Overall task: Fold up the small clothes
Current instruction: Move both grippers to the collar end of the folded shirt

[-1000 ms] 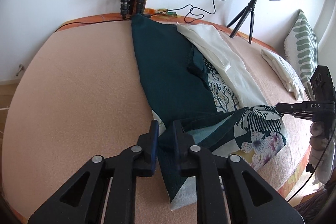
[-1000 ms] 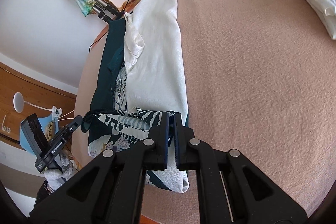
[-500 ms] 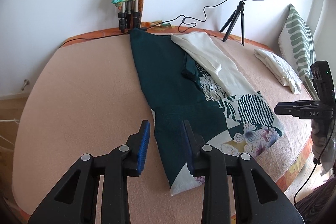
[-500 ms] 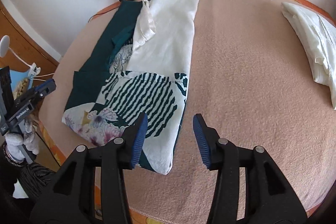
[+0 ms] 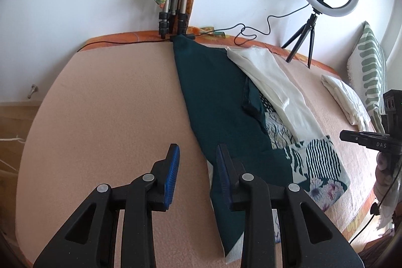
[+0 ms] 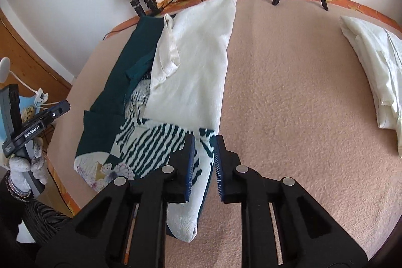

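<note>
Left wrist view: the left gripper (image 5: 197,167) is spread wide and empty, one finger over the bare blanket (image 5: 113,104), the other over the dark edge of the garment (image 5: 221,102). The garment lies long and partly folded on the blanket, its patterned end nearest. The right gripper (image 6: 203,165) stands partly open above the garment's white right edge; it seems to touch nothing, though its fingers hide the cloth beneath.

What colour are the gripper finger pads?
Blue, ribbed pads; clearest in the right wrist view.
</note>
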The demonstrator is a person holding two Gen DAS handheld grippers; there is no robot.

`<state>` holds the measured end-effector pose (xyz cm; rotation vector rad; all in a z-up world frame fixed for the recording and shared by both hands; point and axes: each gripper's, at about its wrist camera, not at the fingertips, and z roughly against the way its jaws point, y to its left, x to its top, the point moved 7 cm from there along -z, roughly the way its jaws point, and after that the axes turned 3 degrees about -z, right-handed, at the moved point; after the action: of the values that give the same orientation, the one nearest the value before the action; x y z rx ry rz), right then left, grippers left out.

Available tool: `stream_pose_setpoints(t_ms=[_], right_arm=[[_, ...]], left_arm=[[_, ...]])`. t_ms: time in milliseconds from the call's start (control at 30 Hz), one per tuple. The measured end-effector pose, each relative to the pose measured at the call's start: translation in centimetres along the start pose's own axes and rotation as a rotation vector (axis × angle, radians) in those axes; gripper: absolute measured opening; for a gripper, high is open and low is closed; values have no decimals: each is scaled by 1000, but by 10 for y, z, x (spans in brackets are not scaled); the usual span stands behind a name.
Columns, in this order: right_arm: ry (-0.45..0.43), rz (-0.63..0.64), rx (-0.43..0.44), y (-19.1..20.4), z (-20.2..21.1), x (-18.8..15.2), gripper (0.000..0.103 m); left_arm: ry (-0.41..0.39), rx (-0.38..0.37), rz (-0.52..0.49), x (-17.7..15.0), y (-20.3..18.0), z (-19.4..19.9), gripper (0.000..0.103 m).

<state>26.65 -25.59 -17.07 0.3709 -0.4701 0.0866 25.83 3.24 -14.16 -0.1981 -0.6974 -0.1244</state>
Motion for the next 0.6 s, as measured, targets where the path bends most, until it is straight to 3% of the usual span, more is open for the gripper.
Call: stream_pose_setpoints(t_ms=[167, 300, 400, 600], right_arm=[[-38, 23, -17, -4, 3, 45, 20], [-30, 37, -11, -7, -14, 83, 33], [-38, 44, -38, -15, -31, 110, 34], [-7, 16, 11, -30, -81, 158, 34]], left_arm=[[-7, 12, 5, 41, 17, -15, 31], [1, -9, 23, 69, 31, -41, 48], [23, -22, 59, 87, 45, -67, 49], [42, -58, 88, 116, 64, -120, 49]])
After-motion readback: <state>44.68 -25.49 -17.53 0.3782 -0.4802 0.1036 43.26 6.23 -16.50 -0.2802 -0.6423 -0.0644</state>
